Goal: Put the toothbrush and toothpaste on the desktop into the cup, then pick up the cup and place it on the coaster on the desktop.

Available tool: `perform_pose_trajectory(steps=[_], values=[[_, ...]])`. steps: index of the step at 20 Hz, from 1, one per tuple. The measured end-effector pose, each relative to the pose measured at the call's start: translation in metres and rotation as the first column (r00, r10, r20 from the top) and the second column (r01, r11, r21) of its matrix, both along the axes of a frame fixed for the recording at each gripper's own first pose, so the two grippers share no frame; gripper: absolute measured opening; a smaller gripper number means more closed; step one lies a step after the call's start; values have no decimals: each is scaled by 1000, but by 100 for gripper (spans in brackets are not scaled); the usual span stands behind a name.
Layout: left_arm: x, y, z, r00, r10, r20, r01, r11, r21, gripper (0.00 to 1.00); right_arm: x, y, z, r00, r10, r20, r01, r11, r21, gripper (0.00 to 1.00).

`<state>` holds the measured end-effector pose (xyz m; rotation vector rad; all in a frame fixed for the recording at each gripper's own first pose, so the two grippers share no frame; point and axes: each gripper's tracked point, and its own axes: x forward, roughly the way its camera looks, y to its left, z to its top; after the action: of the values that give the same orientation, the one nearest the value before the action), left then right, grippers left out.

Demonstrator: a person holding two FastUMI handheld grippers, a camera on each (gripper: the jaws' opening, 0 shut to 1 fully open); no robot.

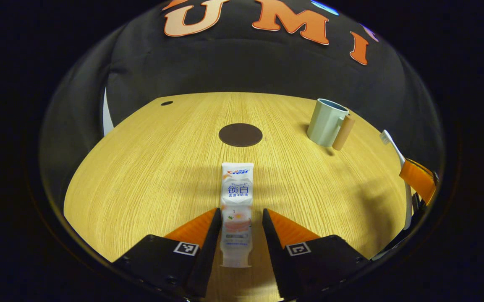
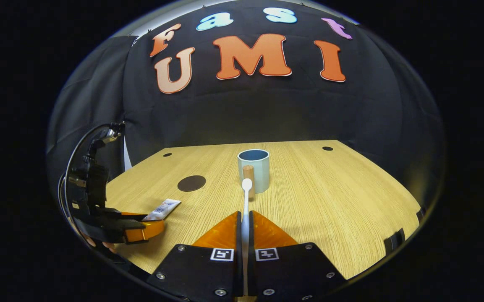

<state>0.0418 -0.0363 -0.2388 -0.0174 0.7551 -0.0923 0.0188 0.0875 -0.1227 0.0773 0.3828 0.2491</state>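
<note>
On the desktop (image 1: 141,167): one toothpaste (image 1: 236,209), one cup (image 1: 326,121).

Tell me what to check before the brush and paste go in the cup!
1. Right gripper shut on the toothbrush: ok, both fingers press it.
2. Brush aimed at the cup: ok, the head points toward it.
3. Cup upright and open: ok.
4. Left gripper around the toothpaste: ok, the tube lies between the fingers.
5. Left gripper gripping the tube: not ok, gaps show on both sides.
6. Coaster free for the cup: ok.
</note>
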Motion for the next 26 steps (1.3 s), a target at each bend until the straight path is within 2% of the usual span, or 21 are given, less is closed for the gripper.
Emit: perform_pose_trajectory(steps=[1, 4, 5, 11, 15, 18, 20, 22, 26], values=[[1, 2, -2, 1000, 0, 0, 0, 1000, 1, 53, -1, 1, 2, 1000, 0, 4, 0, 1000, 1, 4], [2, 6, -3, 1000, 3, 10, -3, 1000, 7, 47, 0, 1, 7, 1000, -1, 18, 1, 1000, -4, 4], [6, 6, -5, 1000, -6, 11, 6, 1000, 10, 42, -1, 2, 8, 1000, 0, 20, 0, 1000, 1, 4], [2, 7, 2, 999, -1, 41, 1, 1000, -10, 40, -3, -3, 9, 1000, -10, 25, 9, 1000, 9, 4], [6, 7, 24, 988, -16, 152, 16, 1000, -3, 40, 3, -7, 17, 999, -16, 40, 15, 1000, 21, 4], [0, 12, 68, 955, -22, 295, 11, 999, 40, 36, 5, -8, 21, 999, -16, 48, 15, 1000, 24, 5], [-7, 8, 68, 960, -45, 276, 28, 997, 65, 36, 6, -6, 22, 999, -17, 49, 16, 1000, 24, 4], [-6, -4, 56, 968, -64, 241, 56, 998, 39, 36, 6, -5, 22, 999, -14, 48, 13, 1000, 19, 4], [-3, 6, 42, 980, -42, 193, 38, 999, 25, 36, 6, -2, 28, 998, -2, 66, 1, 1000, 13, 4]])
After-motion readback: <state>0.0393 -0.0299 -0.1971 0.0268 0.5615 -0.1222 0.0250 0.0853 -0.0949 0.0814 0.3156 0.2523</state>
